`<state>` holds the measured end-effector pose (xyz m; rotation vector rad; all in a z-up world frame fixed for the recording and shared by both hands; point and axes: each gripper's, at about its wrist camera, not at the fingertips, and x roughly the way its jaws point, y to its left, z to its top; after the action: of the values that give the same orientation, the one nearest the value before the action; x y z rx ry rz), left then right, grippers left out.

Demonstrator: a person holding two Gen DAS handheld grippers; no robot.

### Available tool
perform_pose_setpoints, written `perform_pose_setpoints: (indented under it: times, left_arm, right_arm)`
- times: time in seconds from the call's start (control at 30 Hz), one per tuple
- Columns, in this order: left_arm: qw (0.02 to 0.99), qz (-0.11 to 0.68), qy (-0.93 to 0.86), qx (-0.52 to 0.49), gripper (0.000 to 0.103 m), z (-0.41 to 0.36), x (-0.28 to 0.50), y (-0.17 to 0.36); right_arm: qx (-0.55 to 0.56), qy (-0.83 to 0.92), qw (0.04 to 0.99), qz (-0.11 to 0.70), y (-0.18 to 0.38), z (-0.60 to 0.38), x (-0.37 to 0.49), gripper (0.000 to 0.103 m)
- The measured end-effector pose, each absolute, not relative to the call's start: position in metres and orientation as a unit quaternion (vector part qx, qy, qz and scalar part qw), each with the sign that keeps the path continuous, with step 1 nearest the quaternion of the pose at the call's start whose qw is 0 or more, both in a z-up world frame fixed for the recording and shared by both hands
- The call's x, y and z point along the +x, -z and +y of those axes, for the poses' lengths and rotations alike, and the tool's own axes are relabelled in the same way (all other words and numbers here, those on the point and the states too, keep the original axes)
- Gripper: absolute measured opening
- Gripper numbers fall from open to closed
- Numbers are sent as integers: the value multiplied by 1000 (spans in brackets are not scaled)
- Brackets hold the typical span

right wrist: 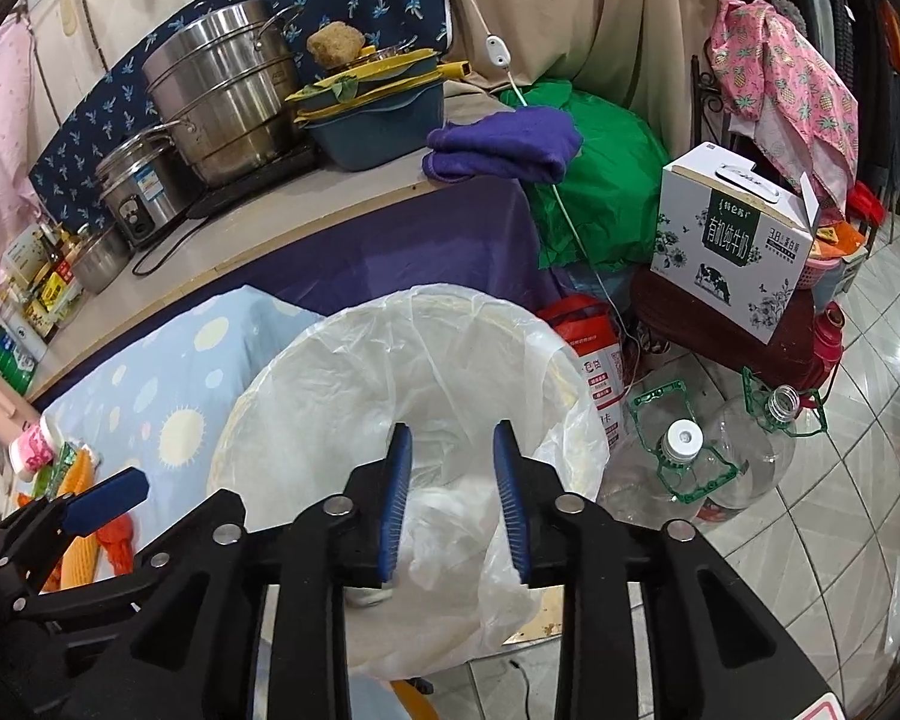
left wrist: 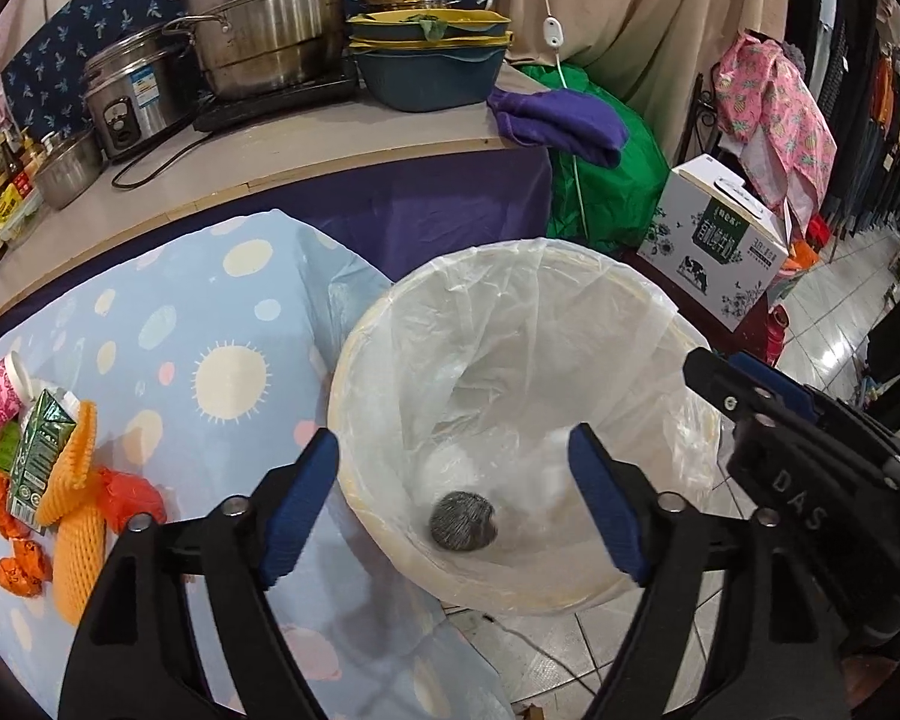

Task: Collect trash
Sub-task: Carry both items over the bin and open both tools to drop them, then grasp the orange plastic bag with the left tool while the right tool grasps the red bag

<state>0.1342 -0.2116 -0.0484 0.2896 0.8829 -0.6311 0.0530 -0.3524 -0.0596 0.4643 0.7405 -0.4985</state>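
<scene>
Trash, a grey round steel-wool scrubber [left wrist: 463, 521], lies at the bottom of the cream round bin lined with a clear plastic bag [left wrist: 570, 324]. Left tongs [left wrist: 453, 504] gape wide above it, holding nothing. Right tongs [right wrist: 453, 501] hover over the bin, parted narrowly, empty. Only the left view shows the scrubber. More wrappers and orange foam netting [left wrist: 75, 516] lie on the table's blue sun-print cloth [left wrist: 210, 312]. Only the right view shows 2 clear plastic jugs [right wrist: 726, 456] on the tiled floor [right wrist: 810, 540].
</scene>
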Motion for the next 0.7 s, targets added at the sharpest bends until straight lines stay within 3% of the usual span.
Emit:
perform_pose_setpoints:
  times: [0.23, 0.3, 0.7]
  left_arm:
    - [849, 415, 299, 132, 80, -208, 134, 43]
    - [850, 414, 300, 130, 81, -208, 133, 41]
    - [860, 409, 287, 102, 84, -170, 134, 29]
  right_arm:
    - [214, 244, 882, 342, 45, -348, 50, 38]
    - [211, 243, 884, 338, 41, -346, 49, 45]
    - [184, 234, 898, 325, 19, -317, 51, 52]
